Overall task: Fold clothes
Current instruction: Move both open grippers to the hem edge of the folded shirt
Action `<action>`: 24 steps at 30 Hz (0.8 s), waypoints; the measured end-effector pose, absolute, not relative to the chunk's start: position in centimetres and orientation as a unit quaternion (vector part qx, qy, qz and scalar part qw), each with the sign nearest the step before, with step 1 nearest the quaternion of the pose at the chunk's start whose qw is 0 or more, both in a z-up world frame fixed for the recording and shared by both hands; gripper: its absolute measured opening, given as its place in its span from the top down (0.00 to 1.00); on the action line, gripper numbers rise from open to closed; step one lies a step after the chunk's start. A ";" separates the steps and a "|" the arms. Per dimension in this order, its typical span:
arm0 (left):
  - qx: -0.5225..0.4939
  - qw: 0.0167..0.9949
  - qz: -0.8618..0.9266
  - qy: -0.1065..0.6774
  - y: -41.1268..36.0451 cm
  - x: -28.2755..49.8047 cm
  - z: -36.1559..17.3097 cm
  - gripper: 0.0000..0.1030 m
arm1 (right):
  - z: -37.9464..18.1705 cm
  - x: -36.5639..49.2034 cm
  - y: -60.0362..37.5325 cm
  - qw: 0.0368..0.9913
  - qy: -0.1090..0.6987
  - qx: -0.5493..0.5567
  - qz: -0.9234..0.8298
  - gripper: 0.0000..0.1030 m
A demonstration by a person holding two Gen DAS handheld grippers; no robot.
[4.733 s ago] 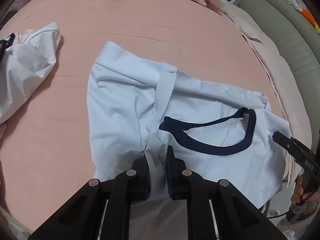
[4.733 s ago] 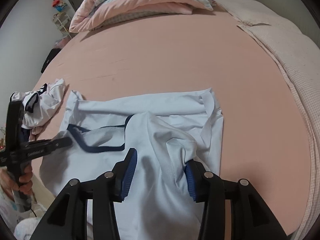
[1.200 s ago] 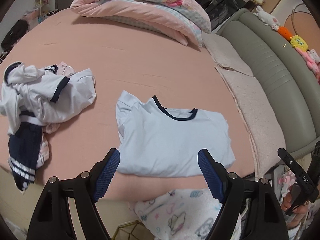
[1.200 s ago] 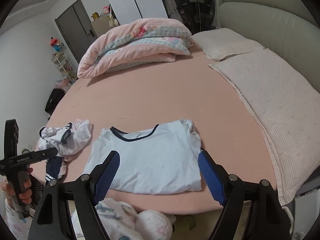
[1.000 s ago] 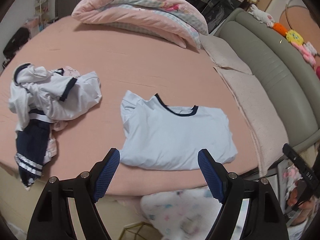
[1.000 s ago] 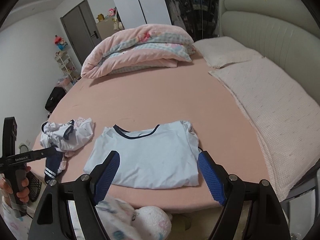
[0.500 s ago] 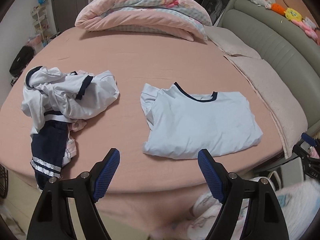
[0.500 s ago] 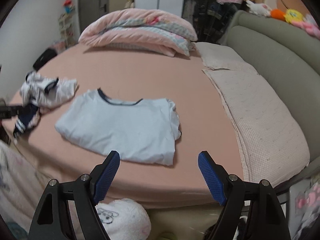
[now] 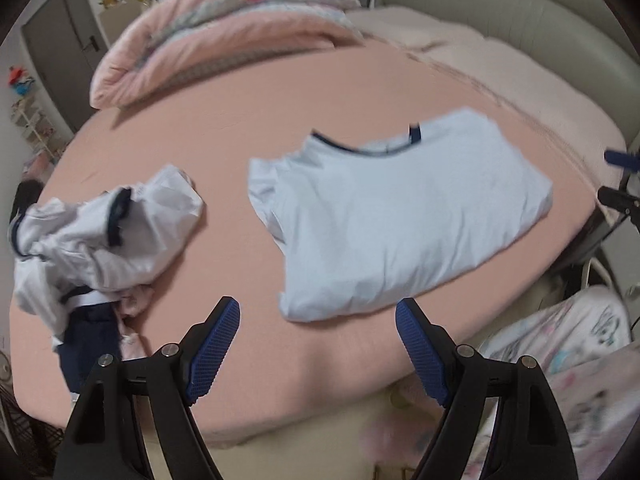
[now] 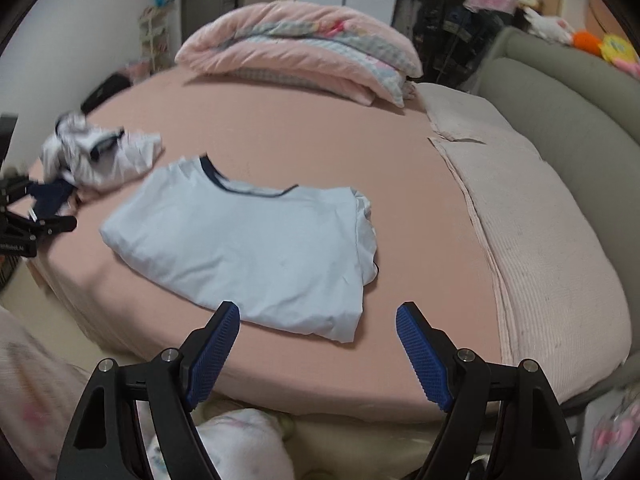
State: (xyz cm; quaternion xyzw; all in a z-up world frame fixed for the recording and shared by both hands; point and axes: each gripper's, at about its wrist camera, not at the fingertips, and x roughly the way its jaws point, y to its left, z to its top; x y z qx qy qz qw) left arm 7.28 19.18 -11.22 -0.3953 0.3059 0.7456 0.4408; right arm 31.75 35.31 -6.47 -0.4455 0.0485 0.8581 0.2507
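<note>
Pink bed (image 9: 280, 128), bedding heaped at the far end, both views a bit blurred. Left gripper (image 9: 318, 344) and right gripper (image 10: 318, 346) hang off the near edge, jaws spread wide, holding nothing; just ahead the shirt (image 10: 248, 248) lies folded flat, collar away from the person, long axis across the bed, its near hem closest to both, its near right corner closest to the right gripper. The pile (image 9: 100, 232) sits crumpled, off the shirt's left and apart from it, nearer the left gripper, so in my judgement anything left to fold is that side's reach.
</note>
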 end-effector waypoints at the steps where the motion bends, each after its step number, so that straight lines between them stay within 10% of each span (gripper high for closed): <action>1: -0.393 0.438 0.746 0.313 19.4 7.4 -11.7 0.23 | -7.1 31.3 35.1 0.248 0.037 -0.455 0.855 0.22; 24: -0.282 0.416 0.740 0.447 21.1 8.9 -17.5 0.23 | -15.5 28.7 36.0 0.274 -0.121 -0.521 0.799 0.22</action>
